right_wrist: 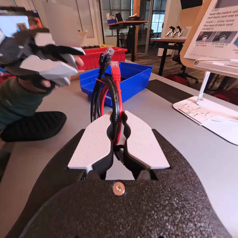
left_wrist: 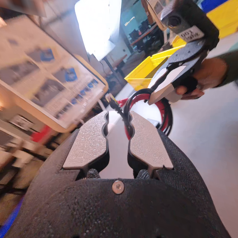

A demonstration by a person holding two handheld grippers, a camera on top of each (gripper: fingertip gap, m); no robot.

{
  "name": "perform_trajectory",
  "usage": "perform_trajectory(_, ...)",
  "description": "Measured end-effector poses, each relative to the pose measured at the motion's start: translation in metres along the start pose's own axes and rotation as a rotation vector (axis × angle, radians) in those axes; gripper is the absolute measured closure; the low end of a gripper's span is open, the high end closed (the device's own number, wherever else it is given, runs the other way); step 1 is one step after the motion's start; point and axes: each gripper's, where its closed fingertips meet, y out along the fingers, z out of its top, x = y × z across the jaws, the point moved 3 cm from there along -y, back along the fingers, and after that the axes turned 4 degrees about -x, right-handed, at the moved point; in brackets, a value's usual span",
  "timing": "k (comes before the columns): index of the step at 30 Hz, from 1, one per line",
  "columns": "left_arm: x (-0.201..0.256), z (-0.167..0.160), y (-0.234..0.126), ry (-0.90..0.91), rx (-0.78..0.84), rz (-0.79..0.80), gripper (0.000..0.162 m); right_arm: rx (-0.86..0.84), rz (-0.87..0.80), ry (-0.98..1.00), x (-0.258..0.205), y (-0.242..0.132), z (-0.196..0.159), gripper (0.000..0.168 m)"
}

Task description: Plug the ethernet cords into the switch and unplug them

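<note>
My right gripper is shut on a coiled bundle of black and red ethernet cords and holds it upright above the grey table. A black plug and a red plug stick up from the coil. My left gripper is open, with the black plug just past its tips and the cord coil against its right finger. The right gripper holds the coil's top in the left wrist view. The left gripper shows blurred at the left of the right wrist view. No switch is in view.
A blue bin stands behind the cords and a red bin farther back. An instruction sheet on a white stand is at the right. A black mat and a black pad lie on the table. Yellow bins show behind.
</note>
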Motion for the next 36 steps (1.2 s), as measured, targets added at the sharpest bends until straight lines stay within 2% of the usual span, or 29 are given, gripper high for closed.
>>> perform_trajectory(2,0.001,-0.011,0.007,-0.192,-0.024,-0.096,0.126,0.015,0.037,0.070,-0.004,0.002,0.001,0.156)
perform_trajectory(3,0.002,-0.015,0.011,-0.226,-0.032,-0.112,0.126,0.021,0.057,0.098,-0.006,0.004,0.001,0.156)
perform_trajectory(7,0.008,-0.025,0.021,-0.169,-0.072,-0.127,0.146,0.024,0.095,0.139,-0.016,0.007,0.000,0.156)
perform_trajectory(14,0.002,-0.023,0.010,-0.171,-0.072,-0.157,0.148,0.042,0.186,0.172,-0.029,0.013,0.002,0.156)
perform_trajectory(18,-0.023,-0.025,-0.003,-0.137,-0.119,-0.081,0.148,0.058,0.189,0.148,-0.031,0.038,0.015,0.156)
perform_trajectory(25,-0.114,-0.031,-0.055,-0.105,-0.194,0.241,0.148,0.118,0.332,0.200,-0.036,0.134,0.078,0.156)
perform_trajectory(29,-0.131,-0.043,-0.077,-0.152,-0.195,0.276,0.148,0.127,0.337,0.178,-0.044,0.161,0.089,0.156)
perform_trajectory(31,-0.127,-0.045,-0.079,-0.148,-0.177,0.254,0.148,0.133,0.338,0.172,-0.048,0.160,0.085,0.156)
perform_trajectory(33,-0.113,-0.039,-0.080,-0.152,-0.099,0.145,0.147,0.145,0.350,0.172,-0.050,0.151,0.079,0.156)
perform_trajectory(34,-0.105,-0.031,-0.085,-0.174,-0.002,0.057,0.141,0.155,0.369,0.172,-0.051,0.144,0.077,0.156)
perform_trajectory(36,-0.107,-0.023,-0.101,-0.369,0.165,-0.108,0.120,0.175,0.385,0.160,-0.049,0.125,0.073,0.156)
